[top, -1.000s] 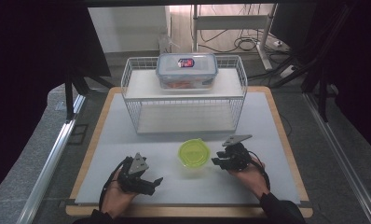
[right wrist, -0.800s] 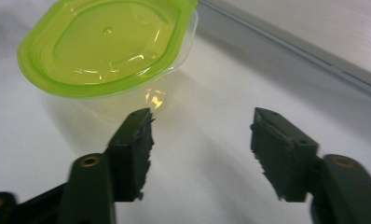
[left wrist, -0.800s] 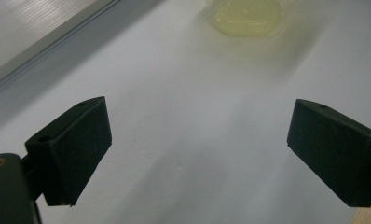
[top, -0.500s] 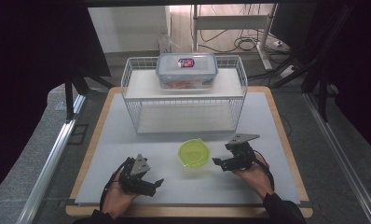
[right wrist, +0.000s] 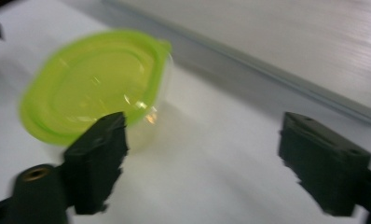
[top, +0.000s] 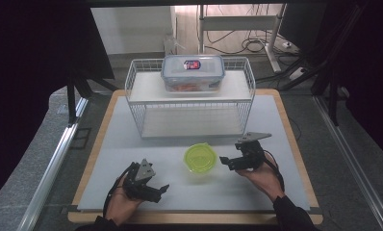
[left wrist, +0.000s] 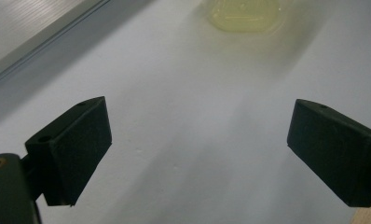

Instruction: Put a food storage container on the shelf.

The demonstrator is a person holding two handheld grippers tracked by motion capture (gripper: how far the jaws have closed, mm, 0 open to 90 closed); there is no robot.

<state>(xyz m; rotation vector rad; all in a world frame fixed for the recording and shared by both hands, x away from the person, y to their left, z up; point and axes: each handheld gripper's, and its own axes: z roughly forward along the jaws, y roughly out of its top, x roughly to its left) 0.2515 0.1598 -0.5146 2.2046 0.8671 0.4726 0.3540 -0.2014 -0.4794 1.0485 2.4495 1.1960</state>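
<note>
A small round clear container with a lime-green lid (top: 200,158) sits on the white table mat (top: 108,144), in front of the wire rack. My right gripper (top: 226,161) is just right of it, jaws wide open and empty. In the right gripper view the container (right wrist: 94,85) lies behind the left jaw. My left gripper (top: 159,190) rests near the front edge, open and empty, pointing right. In the left gripper view the container (left wrist: 245,14) shows at the top, far beyond the open jaws.
A white wire rack (top: 189,103) stands at the back of the mat. On its top shelf sits a clear lidded food box (top: 193,72) with a red and blue label. Wooden board edges (top: 295,144) frame the mat.
My right gripper has shifted slightly right and toward the front, staying open beside the container. The left gripper has barely moved.
</note>
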